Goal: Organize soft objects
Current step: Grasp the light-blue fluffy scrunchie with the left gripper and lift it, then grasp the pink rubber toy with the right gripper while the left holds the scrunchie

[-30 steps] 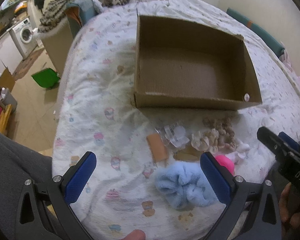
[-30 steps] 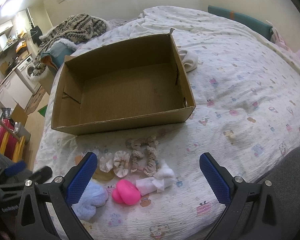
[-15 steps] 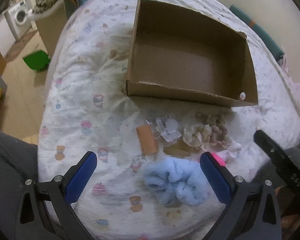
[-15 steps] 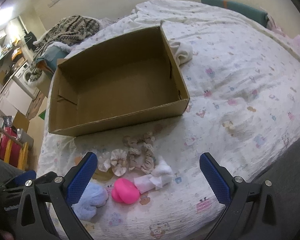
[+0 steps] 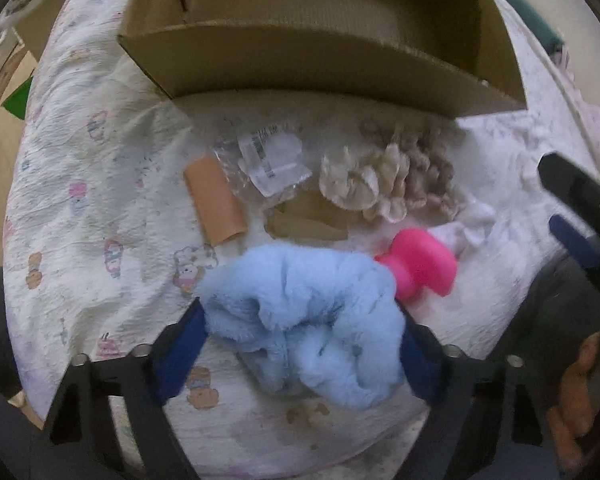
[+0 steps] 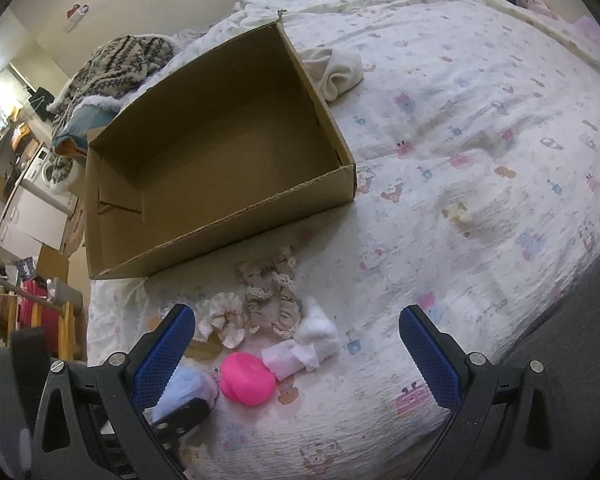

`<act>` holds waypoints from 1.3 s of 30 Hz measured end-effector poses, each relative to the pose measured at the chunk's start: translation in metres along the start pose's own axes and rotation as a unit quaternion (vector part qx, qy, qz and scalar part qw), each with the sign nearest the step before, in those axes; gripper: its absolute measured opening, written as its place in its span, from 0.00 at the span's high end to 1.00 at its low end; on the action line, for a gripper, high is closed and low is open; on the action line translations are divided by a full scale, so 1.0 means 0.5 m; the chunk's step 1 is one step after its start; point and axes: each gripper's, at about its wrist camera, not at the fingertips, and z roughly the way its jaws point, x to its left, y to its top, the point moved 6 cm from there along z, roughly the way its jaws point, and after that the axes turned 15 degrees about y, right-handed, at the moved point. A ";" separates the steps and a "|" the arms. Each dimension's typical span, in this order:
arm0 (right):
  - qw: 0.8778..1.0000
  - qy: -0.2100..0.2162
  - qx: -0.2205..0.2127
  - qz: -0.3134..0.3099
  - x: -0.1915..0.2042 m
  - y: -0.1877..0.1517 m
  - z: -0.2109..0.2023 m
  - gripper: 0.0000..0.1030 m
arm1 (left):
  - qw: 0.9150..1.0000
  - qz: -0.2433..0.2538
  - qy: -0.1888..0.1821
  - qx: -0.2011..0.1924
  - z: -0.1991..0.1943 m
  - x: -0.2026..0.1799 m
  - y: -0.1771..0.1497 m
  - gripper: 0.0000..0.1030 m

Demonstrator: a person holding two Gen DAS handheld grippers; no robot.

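Cartoon-print bedspread [image 6: 480, 152] is carrying a cardboard box [image 6: 220, 152] at twelve o'clock; my left gripper [image 5: 300, 320] is clamping the blue scrunchie [image 5: 312, 320], my right gripper [image 6: 296, 332] is hanging wide apart.

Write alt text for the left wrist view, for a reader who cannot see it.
The left gripper has its blue jaws on both sides of a fluffy light-blue scrunchie lying on a patterned white bedspread. Behind it lie a pink bow-shaped item, beige scrunchies, a clear plastic packet and an open cardboard box.

Fluffy plush scrunchie [image 5: 304, 320]; matt corrugated cardboard box [image 6: 220, 160]
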 end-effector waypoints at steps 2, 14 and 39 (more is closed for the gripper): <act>1.000 0.000 0.002 0.002 -0.001 -0.001 0.002 0.00 | 1.000 0.006 0.007 0.000 0.005 0.000 -0.004 0.45; 1.000 0.011 0.007 0.015 -0.007 0.001 0.005 0.00 | 0.999 -0.016 -0.009 -0.040 -0.112 0.093 -0.016 0.86; 0.965 0.117 0.178 0.154 0.018 -0.116 0.166 0.47 | 0.991 -0.085 0.035 -0.093 -0.106 0.192 0.059 0.86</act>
